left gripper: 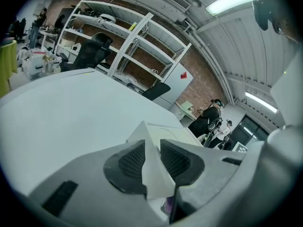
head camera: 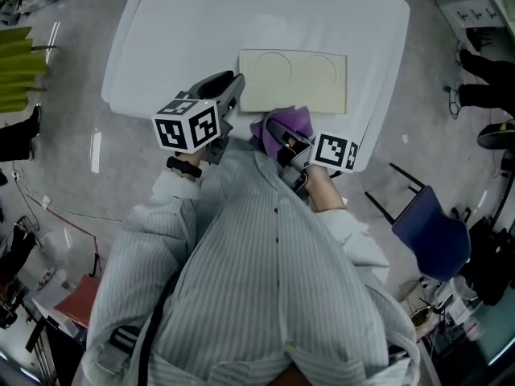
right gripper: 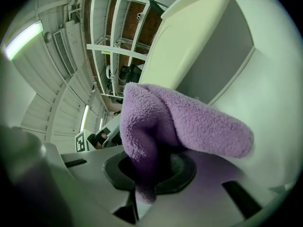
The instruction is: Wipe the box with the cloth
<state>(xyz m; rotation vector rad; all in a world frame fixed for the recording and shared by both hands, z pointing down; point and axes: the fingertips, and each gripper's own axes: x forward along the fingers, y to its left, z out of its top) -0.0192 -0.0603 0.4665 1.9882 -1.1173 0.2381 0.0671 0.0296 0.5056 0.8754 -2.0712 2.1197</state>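
One flat box [head camera: 294,80] on worktop [head camera: 201,22]. Two tools: left tool [left gripper: 152,162] clamped on box corner; right tool [right gripper: 151,167] clamped on the one purple cloth [right gripper: 180,122].

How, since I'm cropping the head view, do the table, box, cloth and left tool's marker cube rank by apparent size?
1. table
2. box
3. cloth and left marker cube: these look about alike. The cube is nearer the camera and the cloth is partly hidden, so I won't rank them.
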